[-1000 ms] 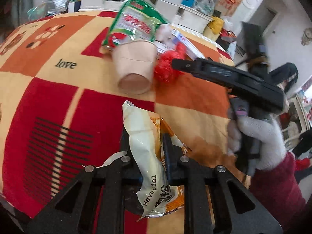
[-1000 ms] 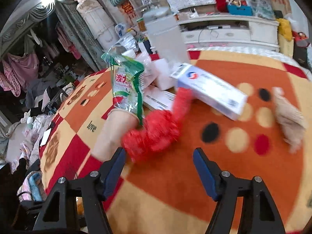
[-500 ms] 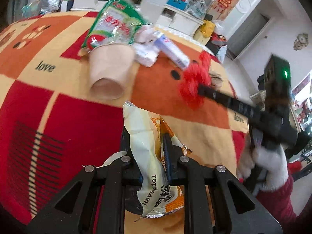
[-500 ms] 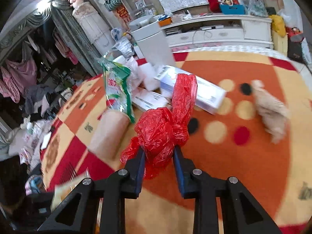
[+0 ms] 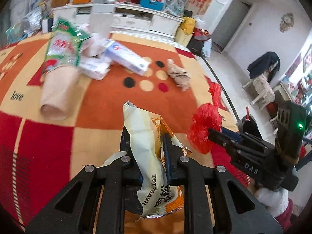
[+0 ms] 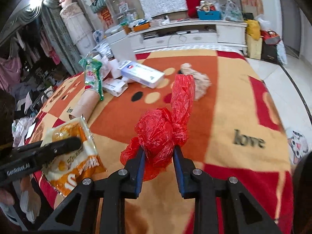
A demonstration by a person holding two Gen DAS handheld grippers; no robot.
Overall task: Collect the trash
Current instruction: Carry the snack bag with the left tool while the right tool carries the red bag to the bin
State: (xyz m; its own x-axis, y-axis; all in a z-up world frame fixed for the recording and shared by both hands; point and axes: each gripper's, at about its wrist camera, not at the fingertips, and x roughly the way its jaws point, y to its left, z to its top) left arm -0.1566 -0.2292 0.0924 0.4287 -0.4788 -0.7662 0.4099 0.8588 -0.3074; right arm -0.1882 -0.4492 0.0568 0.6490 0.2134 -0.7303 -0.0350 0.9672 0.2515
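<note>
Both my grippers hold trash above the blanket.

Left view: my left gripper (image 5: 146,146) is pinched tight on a cream snack wrapper (image 5: 144,136), nearer than the paper cup (image 5: 56,93) lying on the blanket (image 5: 97,105). Right view: my right gripper (image 6: 158,156) is clamped on a knotted red bag (image 6: 165,128), right of that cup (image 6: 85,105), wrapper (image 6: 72,156) at left.

Table draped in a red, orange and cream checked blanket (image 5: 93,105) carried a toppled tan paper cup (image 5: 58,95), white-blue carton (image 5: 126,57), green snack packet (image 5: 62,46) and crumpled beige paper (image 5: 178,75).
</note>
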